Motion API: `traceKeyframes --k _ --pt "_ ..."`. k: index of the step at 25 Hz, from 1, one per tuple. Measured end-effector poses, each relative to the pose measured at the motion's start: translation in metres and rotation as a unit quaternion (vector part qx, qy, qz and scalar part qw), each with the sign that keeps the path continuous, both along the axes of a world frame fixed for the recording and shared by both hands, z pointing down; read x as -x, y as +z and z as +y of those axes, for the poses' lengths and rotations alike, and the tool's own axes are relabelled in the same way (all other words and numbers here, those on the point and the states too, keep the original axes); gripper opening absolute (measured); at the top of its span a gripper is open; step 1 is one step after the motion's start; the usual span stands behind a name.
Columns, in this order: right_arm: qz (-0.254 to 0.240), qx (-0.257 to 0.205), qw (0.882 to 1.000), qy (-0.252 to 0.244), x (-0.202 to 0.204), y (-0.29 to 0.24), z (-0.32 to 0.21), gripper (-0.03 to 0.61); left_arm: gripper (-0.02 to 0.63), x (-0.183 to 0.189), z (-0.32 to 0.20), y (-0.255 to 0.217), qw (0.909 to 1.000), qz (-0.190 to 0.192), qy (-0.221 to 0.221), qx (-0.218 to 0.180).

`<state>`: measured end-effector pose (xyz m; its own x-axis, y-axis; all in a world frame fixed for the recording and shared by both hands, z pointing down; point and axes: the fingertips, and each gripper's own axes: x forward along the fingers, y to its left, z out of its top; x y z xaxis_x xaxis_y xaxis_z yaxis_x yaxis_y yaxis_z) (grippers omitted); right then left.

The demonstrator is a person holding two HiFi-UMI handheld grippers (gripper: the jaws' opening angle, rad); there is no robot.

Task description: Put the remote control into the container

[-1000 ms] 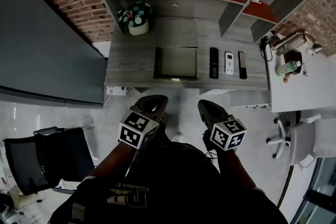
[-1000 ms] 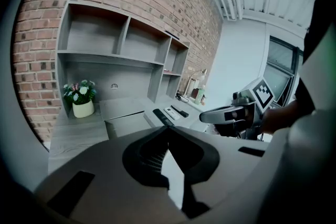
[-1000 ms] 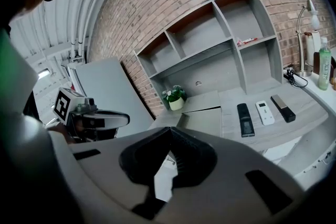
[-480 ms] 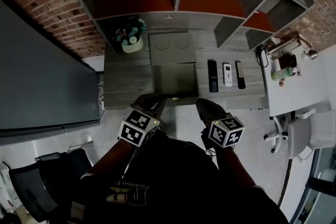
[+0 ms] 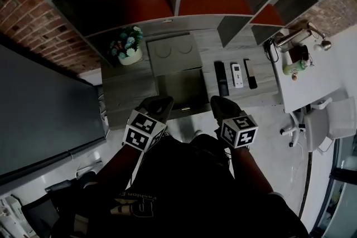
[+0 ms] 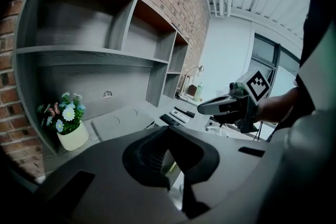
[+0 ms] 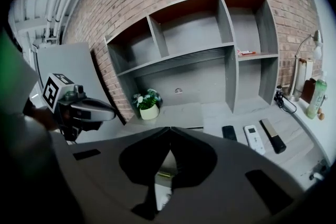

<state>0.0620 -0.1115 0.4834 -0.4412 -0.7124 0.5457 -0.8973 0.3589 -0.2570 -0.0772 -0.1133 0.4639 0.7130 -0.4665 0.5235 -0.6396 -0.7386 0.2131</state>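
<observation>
Three remotes lie side by side on the grey desk (image 5: 122,92), right of the container: a black one (image 5: 221,78), a white one (image 5: 237,75) and a dark slim one (image 5: 249,73). The right gripper view also shows the black remote (image 7: 229,132), the white remote (image 7: 253,137) and the slim remote (image 7: 273,135). The container (image 5: 178,89) is an open grey box at the desk's front, with its lid (image 5: 170,52) behind it. My left gripper (image 5: 162,101) and right gripper (image 5: 219,102) hover at the desk's front edge, both shut and empty.
A potted flower (image 5: 127,48) stands left of the lid. Shelf compartments (image 5: 184,0) rise behind the desk. A white side table (image 5: 304,78) with a bottle and lamp, and a chair (image 5: 332,122), are to the right. A dark panel (image 5: 44,103) stands on the left.
Both grippers have moved forward to the desk, and their tips now reach its front edge. The desk and container look nearer. Both pairs of jaws stay shut.
</observation>
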Motion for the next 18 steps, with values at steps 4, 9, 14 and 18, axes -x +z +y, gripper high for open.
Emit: traceKeyframes --k 4,9,14,18 --pt "0.039 0.009 0.999 0.025 -0.034 0.024 -0.022 0.008 0.006 -0.007 -0.007 0.010 0.9999 -0.004 -0.001 0.014" --pt "0.047 0.040 0.998 0.023 -0.059 0.057 -0.044 0.008 0.006 -0.013 -0.018 0.020 0.9992 -0.022 -0.023 0.025" --pt "0.069 0.067 0.995 0.025 -0.089 0.095 -0.067 0.008 0.006 -0.023 -0.033 0.034 0.9972 -0.038 -0.053 0.037" --pt "0.091 0.104 0.990 0.029 -0.109 0.127 -0.080 0.013 0.006 -0.031 -0.046 0.045 0.9946 -0.048 -0.077 0.051"
